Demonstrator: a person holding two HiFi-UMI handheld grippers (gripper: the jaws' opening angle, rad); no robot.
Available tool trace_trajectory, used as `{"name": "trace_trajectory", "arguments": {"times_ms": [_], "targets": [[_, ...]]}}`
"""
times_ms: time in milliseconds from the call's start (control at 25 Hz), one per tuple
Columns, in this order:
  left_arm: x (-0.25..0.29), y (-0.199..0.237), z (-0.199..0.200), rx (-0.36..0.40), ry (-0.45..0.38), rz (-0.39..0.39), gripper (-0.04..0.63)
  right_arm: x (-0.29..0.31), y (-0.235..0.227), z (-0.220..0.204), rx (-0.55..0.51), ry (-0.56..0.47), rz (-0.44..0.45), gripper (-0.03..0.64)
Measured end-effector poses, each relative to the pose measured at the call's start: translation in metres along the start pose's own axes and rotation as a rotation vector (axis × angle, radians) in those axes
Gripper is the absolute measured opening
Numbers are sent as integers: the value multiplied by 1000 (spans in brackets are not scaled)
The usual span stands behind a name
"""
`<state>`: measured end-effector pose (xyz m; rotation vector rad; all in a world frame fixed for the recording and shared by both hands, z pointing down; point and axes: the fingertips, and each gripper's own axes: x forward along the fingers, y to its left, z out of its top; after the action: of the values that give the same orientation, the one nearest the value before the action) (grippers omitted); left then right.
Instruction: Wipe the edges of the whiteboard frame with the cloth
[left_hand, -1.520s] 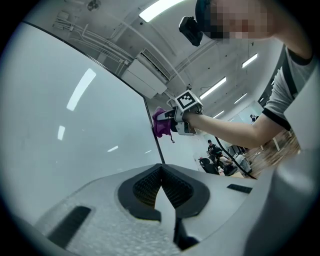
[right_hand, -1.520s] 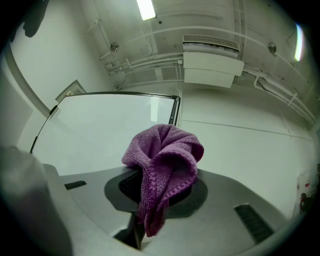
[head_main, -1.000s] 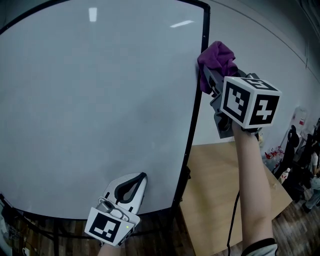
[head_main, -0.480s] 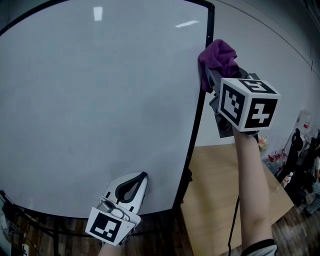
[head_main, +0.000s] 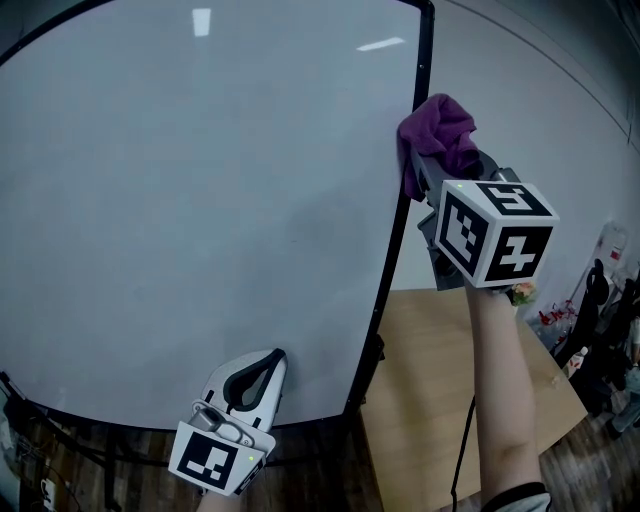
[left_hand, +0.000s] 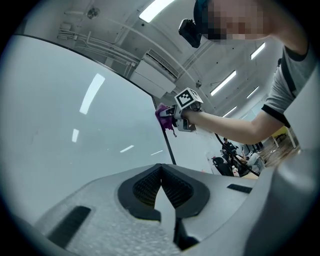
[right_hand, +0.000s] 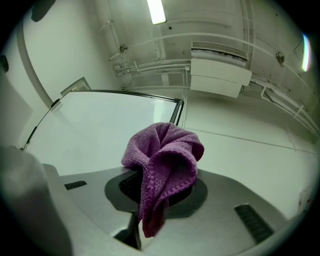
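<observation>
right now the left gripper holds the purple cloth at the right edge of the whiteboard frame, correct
No: it is the right gripper that holds the purple cloth at the right edge of the whiteboard frame, as the right gripper view shows.

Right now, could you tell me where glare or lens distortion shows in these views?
Head view: the fisheye bows the straight frame into a curve, and two light reflections sit near the top of the board. Left gripper view: bright streaks glare on the board and the corners are dark. Right gripper view: the cloth is sharp, while the lamp is blown out.
</observation>
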<state>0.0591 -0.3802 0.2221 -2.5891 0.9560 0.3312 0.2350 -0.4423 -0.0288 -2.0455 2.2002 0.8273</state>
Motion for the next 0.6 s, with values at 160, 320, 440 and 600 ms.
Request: {"name": "trace_trajectory", "arguments": {"times_ms": [160,320,440,600], "targets": [[-5,1,-3,6,7,31,17,-3,3,-7,6,2,11,75],[-9,-2,-7,23,20,43,17,-6,5,-16,9,9,21,75],[-13,-4,-6,9,25,53,17,-8,8,-21,4,18,27,75],[-17,-7,-8,6,32,65,17,-11,13,-33,-4,31,33,75]]}}
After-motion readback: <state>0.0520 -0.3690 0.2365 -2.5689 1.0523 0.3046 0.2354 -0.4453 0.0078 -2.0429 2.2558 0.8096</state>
